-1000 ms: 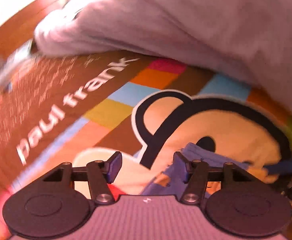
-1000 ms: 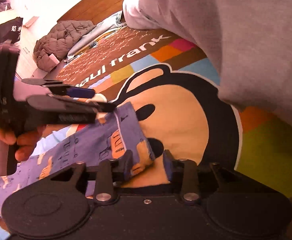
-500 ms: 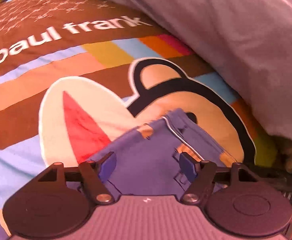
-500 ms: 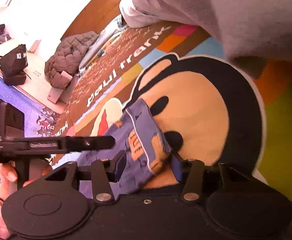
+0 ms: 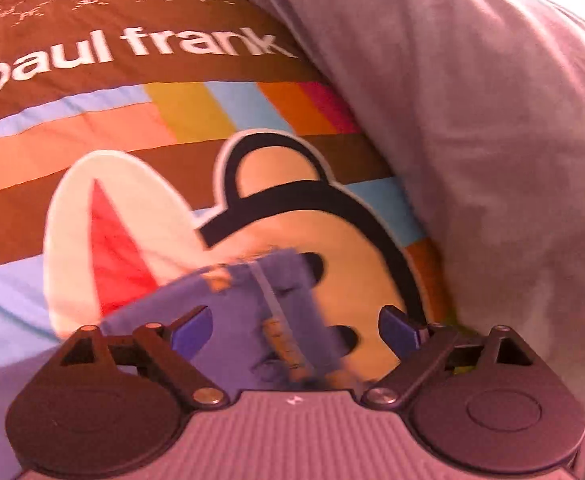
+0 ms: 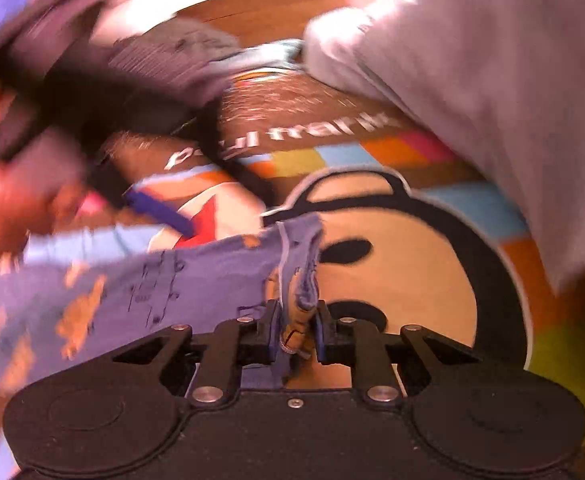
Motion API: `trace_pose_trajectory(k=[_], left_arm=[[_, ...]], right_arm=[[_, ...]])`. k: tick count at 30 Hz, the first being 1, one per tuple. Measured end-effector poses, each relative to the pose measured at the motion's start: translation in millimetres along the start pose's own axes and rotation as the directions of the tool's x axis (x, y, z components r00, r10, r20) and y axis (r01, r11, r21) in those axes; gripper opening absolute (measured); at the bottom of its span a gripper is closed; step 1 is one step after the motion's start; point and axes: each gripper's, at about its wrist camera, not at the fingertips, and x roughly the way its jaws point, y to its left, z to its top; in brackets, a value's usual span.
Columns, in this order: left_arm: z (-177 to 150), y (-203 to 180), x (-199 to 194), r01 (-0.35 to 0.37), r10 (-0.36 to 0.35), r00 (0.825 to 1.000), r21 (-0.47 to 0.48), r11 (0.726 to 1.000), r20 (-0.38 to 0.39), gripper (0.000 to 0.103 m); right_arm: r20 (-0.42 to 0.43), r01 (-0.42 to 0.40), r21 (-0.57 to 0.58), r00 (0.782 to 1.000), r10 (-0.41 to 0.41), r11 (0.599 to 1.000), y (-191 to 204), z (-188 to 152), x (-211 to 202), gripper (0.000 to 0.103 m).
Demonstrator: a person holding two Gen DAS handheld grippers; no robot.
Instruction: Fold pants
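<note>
Gripping a bunched edge of the pants [image 6: 212,276], the right gripper [image 6: 295,334] has just closed its 2 blue pads on a thick wad of soft purple cloth, a pale seam running up out of the narrow gap between them. Left of those fingers the fabric spreads flat and blurred, printed with small orange figures and thin dark line drawings. Beyond the fingertips lies a smooth printed bedspread [image 6: 412,280]: a tan cartoon face ringed in black, blocks of orange, blue, yellow and pink, and white lettering on a brown band. A grey, softly creased quilt [image 6: 492,80] heaps up to the right.

The left gripper [image 5: 294,330] has just spread its pads wide; the pants [image 5: 252,312] lie loose between them, touching neither, a folded corner with a white piped seam reaching forward past the fingertips. Its ribbed grey body angles steeply down at the bedspread [image 5: 92,128], where the white oval with a red wedge sits ahead and to the left, and the grey quilt [image 5: 492,120] fills the right side.

From the right wrist view, the left gripper [image 6: 160,212] appears blurred above and to the left, 1 blue pad tilted down toward the cloth, a hand [image 6: 8,208] wrapped round its dark handle.
</note>
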Motion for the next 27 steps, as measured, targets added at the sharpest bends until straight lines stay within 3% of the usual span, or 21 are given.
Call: trace_pose_trajectory(k=[3, 7, 12, 15, 17, 21, 23, 25, 27], left_arm=[[6.5, -13.7, 2.4, -0.040, 0.040, 0.999, -0.010, 0.999, -0.024, 0.093], [8.7, -27.6, 11.5, -0.172, 0.173, 0.984, 0.018, 0.985, -0.033, 0.092], [7.7, -27.2, 22.8, -0.213, 0.211, 0.975, -0.019, 0.977, -0.062, 0.071], [5.4, -21.3, 31.2, -0.217, 0.212, 0.974, -0.054, 0.975, -0.082, 0.048], [2.8, -17.1, 32.0, -0.225, 0.219, 0.973, -0.080, 0.971, -0.079, 0.013], [0.1, -5.7, 31.4, -0.226, 0.217, 0.973, -0.147, 0.963, -0.074, 0.009], [-1.0, -0.2, 29.6, -0.212, 0.203, 0.977, -0.167, 0.963, -0.067, 0.008], [-2.3, 3.4, 28.7, -0.196, 0.189, 0.980, -0.170, 0.966, -0.061, 0.008], [-4.3, 5.9, 28.0, -0.184, 0.177, 0.983, -0.168, 0.968, -0.054, 0.008]], right_arm=[[0.016, 0.025, -0.135, 1.000, -0.023, 0.990, 21.0, -1.1, -0.8, 0.019], [0.027, 0.052, -0.238, 0.999, -0.047, 0.970, 38.2, -2.9, -0.9, 0.019], [0.027, 0.065, -0.288, 0.998, -0.060, 0.955, 49.1, -4.0, -1.3, 0.019], [0.031, 0.071, -0.298, 0.997, -0.065, 0.952, 51.0, -4.0, -1.0, 0.019], [0.033, 0.072, -0.301, 0.997, -0.065, 0.951, 51.2, -3.8, -1.7, 0.019], [0.040, 0.084, -0.282, 0.996, -0.076, 0.956, 47.8, -3.7, -4.0, 0.025], [0.045, 0.092, -0.252, 0.995, -0.084, 0.963, 42.6, -2.7, -5.3, 0.046], [0.031, 0.081, -0.211, 0.997, -0.076, 0.974, 35.2, -0.9, -3.9, 0.052], [-0.004, 0.066, -0.178, 0.998, -0.068, 0.982, 29.2, 0.0, 1.5, 0.052]])
